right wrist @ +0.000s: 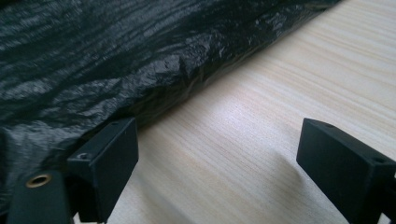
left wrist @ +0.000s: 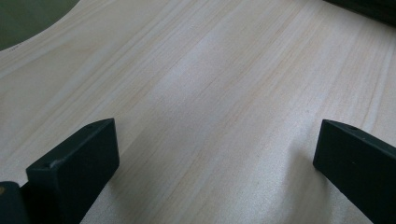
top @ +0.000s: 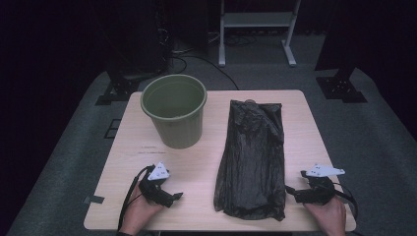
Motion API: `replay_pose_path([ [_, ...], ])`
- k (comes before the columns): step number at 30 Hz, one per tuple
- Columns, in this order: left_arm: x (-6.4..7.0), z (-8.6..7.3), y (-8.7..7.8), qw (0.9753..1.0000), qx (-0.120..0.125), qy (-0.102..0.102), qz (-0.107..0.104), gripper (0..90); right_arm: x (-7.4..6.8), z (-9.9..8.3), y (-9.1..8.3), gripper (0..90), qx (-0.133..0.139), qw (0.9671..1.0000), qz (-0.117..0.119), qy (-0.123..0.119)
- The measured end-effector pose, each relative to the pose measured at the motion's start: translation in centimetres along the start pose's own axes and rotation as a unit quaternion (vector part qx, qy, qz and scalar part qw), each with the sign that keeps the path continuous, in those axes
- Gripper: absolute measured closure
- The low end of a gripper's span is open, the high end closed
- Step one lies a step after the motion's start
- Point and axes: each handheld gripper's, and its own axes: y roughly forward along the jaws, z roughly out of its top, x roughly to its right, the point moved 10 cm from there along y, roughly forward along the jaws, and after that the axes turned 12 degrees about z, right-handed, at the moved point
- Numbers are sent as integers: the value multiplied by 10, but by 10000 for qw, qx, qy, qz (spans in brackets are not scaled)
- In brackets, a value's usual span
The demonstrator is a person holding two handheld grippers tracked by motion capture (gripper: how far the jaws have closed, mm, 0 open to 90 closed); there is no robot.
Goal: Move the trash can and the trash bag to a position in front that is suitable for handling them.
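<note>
On the surface [top: 295,105] a black bag [top: 253,157] lies flat and crumpled, its length running from the near edge toward the far edge, with a green bin [top: 173,110] standing upright to its left, well apart from it and mouth up. That layout suits lining the bin: the bag is spread out where both hands can reach an edge, and the bin waits open nearby.

The right hand-held gripper [top: 295,192] rests low by the near right corner of the bag, pointing at its side. Seen from the right gripper view, the jaws stand wide apart with nothing between them; the left one sits at the bag's [right wrist: 116,60] edge, possibly just touching the film, while the other is over bare wood [right wrist: 280,93]. It looks placed to slide under or pinch that edge (thin plastic lying flat gives little to catch, so a low, sideways approach makes sense).

The left hand-held gripper [top: 174,196] lies near the front edge, between the bin and the bag but touching neither. The left gripper view shows its jaws spread wide over bare wood [left wrist: 210,93], empty, with a sliver of the bin [left wrist: 28,18] at the upper left. I judge that no grasp has been made yet.
</note>
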Motion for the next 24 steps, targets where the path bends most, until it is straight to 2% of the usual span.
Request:
replay_pose_path([
  [7,0,0,0,10000,-2,-3,8,0,-9,4,-8,114,127,9998,64,161],
  [11,0,0,0,10000,-1,-4,7,0,-16,8,-12,115,141,9999,-15,95],
  [16,0,0,0,10000,-2,-7,8,0,-35,20,-9,115,190,9998,67,-40],
  [21,0,0,0,10000,-3,-5,8,0,-45,25,0,115,114,9998,147,-107],
  [22,0,0,0,10000,-2,-6,8,0,-46,26,3,115,55,9998,115,-151],
  [23,0,0,0,10000,-4,-6,6,0,-49,26,10,115,-130,9995,-53,-271],
  [24,0,0,0,10000,-1,-7,8,0,-51,26,14,115,-203,9992,-100,-333],
])
